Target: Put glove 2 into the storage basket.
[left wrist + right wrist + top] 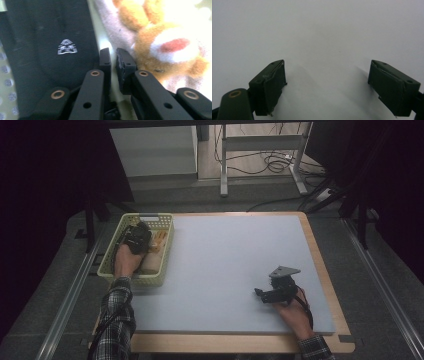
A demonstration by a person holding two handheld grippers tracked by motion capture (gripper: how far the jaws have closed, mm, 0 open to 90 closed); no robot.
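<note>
The left gripper [141, 231] is down inside the basket [111, 250], which sits at the left edge of the grey mat [230, 265]. In the left gripper view its jaws are almost together, with just a thin gap, and nothing shows between them. A black thing [50, 45] with a small silver mark lies just beside one jaw. A soft orange and white toy [165, 47] lies just beside the other jaw, in the basket too. The right gripper [261, 293] rests on the mat, far from the basket, near the mat's front right corner. Its jaws stand wide apart and hold nothing.
</note>
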